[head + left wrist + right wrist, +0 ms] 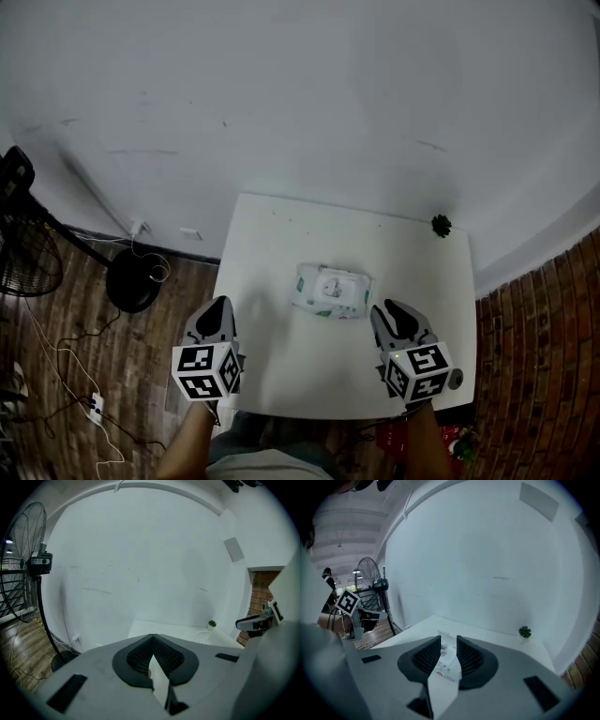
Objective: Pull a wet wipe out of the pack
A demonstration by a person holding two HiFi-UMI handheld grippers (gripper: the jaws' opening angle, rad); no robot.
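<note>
A white wet wipe pack (331, 291) with green print lies flat in the middle of the white table (281, 225). In the head view my left gripper (219, 307) hovers over the table's near left part, to the left of the pack and apart from it. Its jaws meet at the tips (152, 635) with nothing between them. On the near right side of the pack my right gripper (391, 310) is held with its jaws a narrow gap apart (448, 640). Through that gap the pack (449, 656) shows below, not gripped.
A small potted plant (441, 224) stands at the table's far right corner, by the white wall. On the wooden floor to the left stand a fan (23, 253) with its round base (131, 281), cables and a power strip (94, 405). A brick wall (553, 356) lies to the right.
</note>
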